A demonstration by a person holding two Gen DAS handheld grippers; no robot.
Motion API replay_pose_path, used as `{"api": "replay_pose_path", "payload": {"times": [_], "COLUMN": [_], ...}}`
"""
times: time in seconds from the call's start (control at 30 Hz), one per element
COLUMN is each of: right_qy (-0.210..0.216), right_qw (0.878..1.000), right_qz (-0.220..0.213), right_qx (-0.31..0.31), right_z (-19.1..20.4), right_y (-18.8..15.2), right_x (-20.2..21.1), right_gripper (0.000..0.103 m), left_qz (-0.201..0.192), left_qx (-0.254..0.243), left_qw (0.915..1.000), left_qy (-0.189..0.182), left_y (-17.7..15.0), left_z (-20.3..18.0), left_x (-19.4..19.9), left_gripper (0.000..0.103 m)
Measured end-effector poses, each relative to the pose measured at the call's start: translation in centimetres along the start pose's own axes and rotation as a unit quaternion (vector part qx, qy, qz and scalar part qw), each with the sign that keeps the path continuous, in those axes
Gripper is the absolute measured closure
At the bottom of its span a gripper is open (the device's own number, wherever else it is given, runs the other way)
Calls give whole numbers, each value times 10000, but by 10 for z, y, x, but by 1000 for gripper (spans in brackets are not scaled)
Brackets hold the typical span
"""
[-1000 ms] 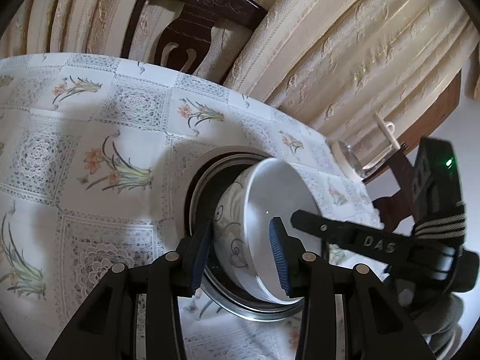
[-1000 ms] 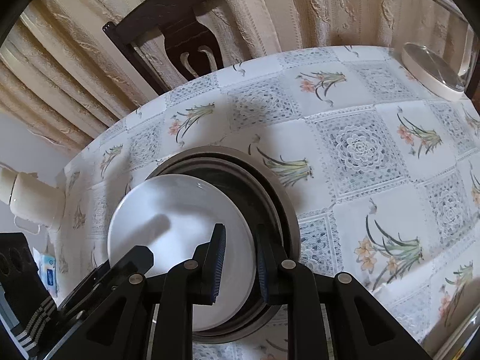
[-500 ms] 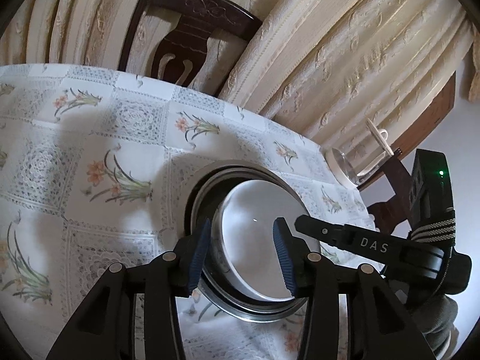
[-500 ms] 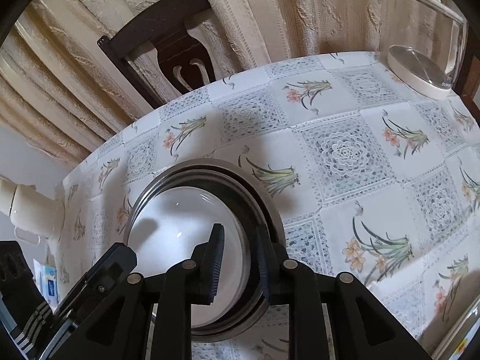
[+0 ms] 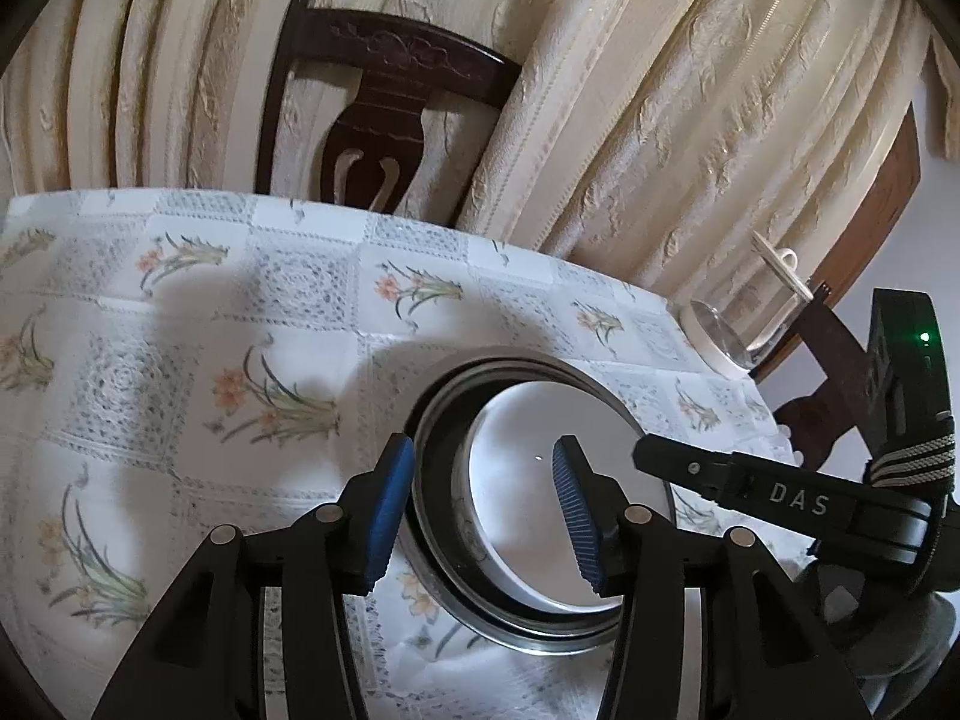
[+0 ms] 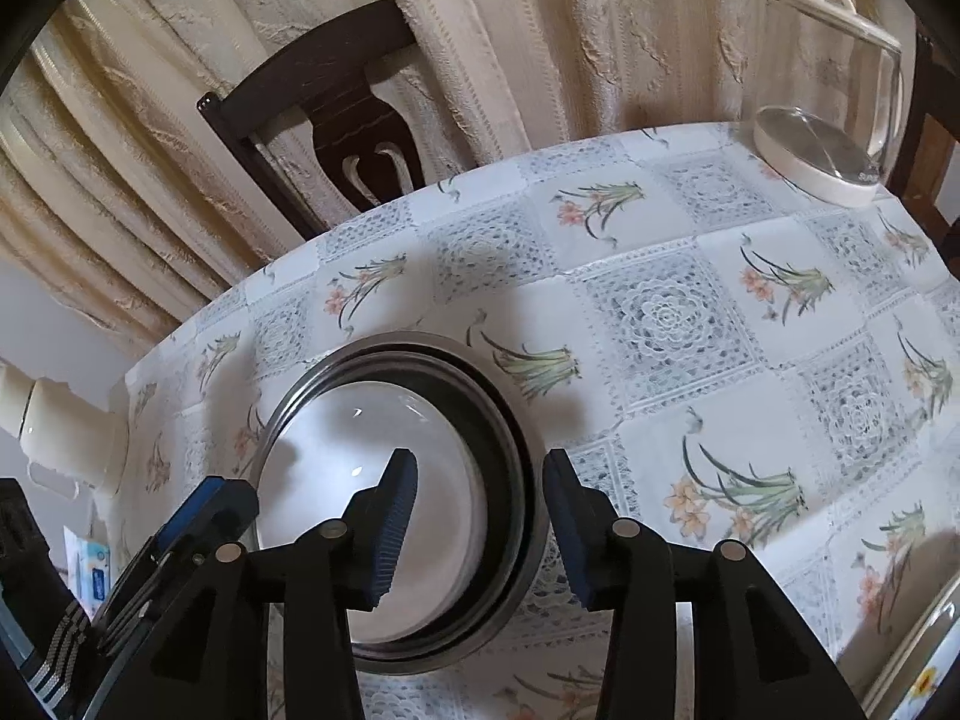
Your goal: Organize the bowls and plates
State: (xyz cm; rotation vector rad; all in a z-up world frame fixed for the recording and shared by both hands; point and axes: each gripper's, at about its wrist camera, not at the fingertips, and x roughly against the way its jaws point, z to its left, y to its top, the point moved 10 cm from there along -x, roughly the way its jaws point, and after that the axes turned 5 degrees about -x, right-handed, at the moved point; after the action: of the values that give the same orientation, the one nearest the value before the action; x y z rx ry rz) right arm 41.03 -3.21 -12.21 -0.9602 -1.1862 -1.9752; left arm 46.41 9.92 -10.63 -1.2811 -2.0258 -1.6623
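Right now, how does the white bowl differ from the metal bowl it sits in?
The white bowl is glossy white ceramic; the metal bowl is grey steel with a dark inner wall. The white bowl is smaller and nested inside; the metal bowl surrounds it and rests on the tablecloth. Both are round, upright and held by neither gripper.

Worktop (image 6: pixel 660 312): covered by a white cloth of lace-pattern squares and orange flower sprigs. Behind the worktop, a dark carved wooden chair (image 5: pixel 384 114), its back against cream, ribbed, embossed curtains (image 5: pixel 630 90) that fill the far side. At the worktop's far corner, a clear glass jug (image 6: pixel 828 114) with white lid and base. Beside the curtains, plain pale wall (image 6: pixel 54 324). Soft daylight, gentle shadows on the cloth.
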Motion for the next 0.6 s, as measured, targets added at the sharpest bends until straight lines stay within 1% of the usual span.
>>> {"api": "replay_pose_path", "payload": {"times": [0.2,0.33,0.43,0.6], "right_qy": [34,78,106,144], "right_qw": [10000,9999,9998,9995], "right_qz": [31,21,-3,-31], "right_qx": [-58,-124,-186,-271], "right_z": [-3,-4,-5,-7], "right_y": [-6,-8,-9,-12], "right_x": [0,1,2,4], "right_gripper": [55,49,45,41], "left_qz": [-19,-44,-81,-114], "left_qx": [-54,-89,-105,-123], "left_qw": [10000,9999,9999,9998], "left_qy": [30,63,96,135], "left_y": [0,1,2,4], "left_z": [-1,-1,-1,0], "left_x": [1,2,3,4], "left_gripper": [53,51,48,44]}}
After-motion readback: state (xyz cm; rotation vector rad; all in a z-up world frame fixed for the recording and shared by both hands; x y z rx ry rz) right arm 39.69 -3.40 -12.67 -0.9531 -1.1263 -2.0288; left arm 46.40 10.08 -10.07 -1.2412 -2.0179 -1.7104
